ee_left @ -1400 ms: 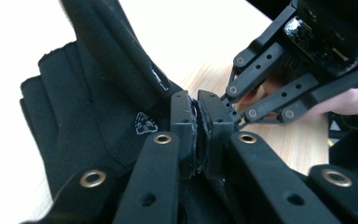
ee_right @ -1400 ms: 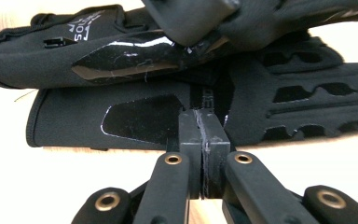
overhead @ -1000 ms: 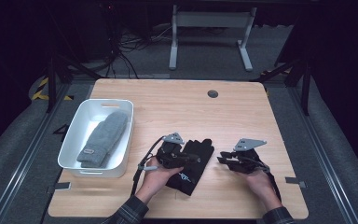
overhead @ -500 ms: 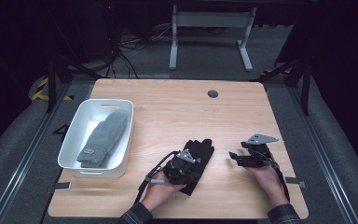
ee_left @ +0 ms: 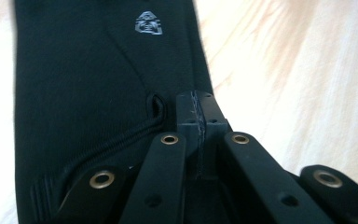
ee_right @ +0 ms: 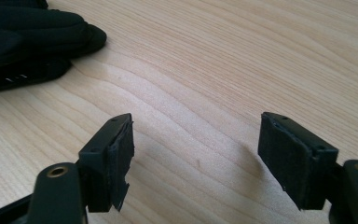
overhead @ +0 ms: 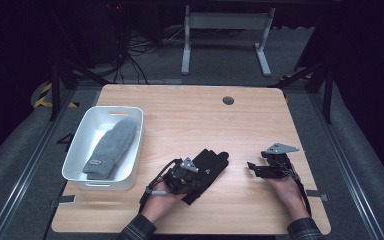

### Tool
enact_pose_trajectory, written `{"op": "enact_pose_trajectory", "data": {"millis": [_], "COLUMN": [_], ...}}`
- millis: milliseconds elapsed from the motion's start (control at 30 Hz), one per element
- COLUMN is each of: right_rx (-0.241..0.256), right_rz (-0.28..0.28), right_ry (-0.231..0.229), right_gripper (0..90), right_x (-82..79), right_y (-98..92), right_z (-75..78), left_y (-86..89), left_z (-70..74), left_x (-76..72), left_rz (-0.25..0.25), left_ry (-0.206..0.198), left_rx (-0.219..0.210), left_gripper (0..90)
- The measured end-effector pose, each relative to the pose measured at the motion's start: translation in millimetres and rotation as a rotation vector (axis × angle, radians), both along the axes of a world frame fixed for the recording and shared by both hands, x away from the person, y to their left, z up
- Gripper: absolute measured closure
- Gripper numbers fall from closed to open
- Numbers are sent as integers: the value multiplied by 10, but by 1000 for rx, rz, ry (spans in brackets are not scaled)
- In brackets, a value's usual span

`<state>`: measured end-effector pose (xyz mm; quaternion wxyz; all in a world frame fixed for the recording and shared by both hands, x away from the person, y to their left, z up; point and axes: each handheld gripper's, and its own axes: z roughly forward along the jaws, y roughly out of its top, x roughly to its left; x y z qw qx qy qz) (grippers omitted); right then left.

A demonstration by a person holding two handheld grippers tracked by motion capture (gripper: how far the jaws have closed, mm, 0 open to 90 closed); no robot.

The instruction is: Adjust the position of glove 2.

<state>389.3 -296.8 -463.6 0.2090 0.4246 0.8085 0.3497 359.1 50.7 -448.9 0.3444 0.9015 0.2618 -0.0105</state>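
As the scene reads view by view, w/ the white bin as landmark:

High view – step: black glove (overhead: 207, 170) lies on the wooden table (overhead: 190, 120) just right of the white bin (overhead: 82, 177); left gripper (overhead: 180, 176) sits on its cuff end, so the pick-up looks in hand.
High view – bin: grey mitten (overhead: 109, 148) already inside, cuff toward the person; small label on cuff, too small to read.
High view – right gripper (overhead: 260, 170): well right of the bin, past the glove, apart from it, over bare wood.
Left gripper view – tool: left gripper (ee_left: 196, 116) jaws pressed together; seam edge of the black glove (ee_left: 98, 79) looks pinched betw. them, by the corded trim.
Left gripper view – marks: small grey logo patch (ee_left: 148, 22) on the fabric; an emblem, no legible letters.
Right gripper view – tool: right gripper (ee_right: 196, 158) jaws spread wide, nothing betw. them; glove fingers (ee_right: 32, 32) at upper left.
Next move (judgement): lift glove clear, carry left over the bin rim, drop beside the mitten; grip is on a thin edge, so fabric may slip.
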Motion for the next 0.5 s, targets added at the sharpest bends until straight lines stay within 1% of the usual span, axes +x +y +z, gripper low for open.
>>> {"op": "enact_pose_trajectory", "data": {"millis": [33,100,133,167,233,267,300,367,400,433,500], "right_rx": [-4,-6,-6,-5,-5,-3,-1,8,8,8,7], "right_rz": [1,2,1,2,2,0,-3,-3,-4,-4,-5], "right_ry": [5,4,4,5,2,0,2,-1,-1,-1,-1], "right_gripper": [273,272,270,267,262,261,256,247,242,242,240], "right_x": [1,2,2,2,3,3,3,5,8,8,9], "right_y": [5,9,13,17,16,15,13,8,9,9,10], "right_z": [-13,-19,-23,-27,-30,-33,-36,-47,-47,-47,-48], "left_y": [31,76,86,84,83,90,90,97,103,109,116], "left_z": [3,8,25,30,64,95,115,165,189,211,238], "left_x": [13,31,35,29,26,33,33,46,61,78,126], "left_rz": [9,19,10,14,6,-11,-5,-2,-1,-2,4], "left_ry": [-2,3,5,0,-7,4,-15,-31,-43,-53,-74], "left_rx": [4,-4,0,-5,-14,-15,-19,-27,-26,-22,-31], "left_gripper": [897,897,896,894,860,830,792,694,582,582,472]}}
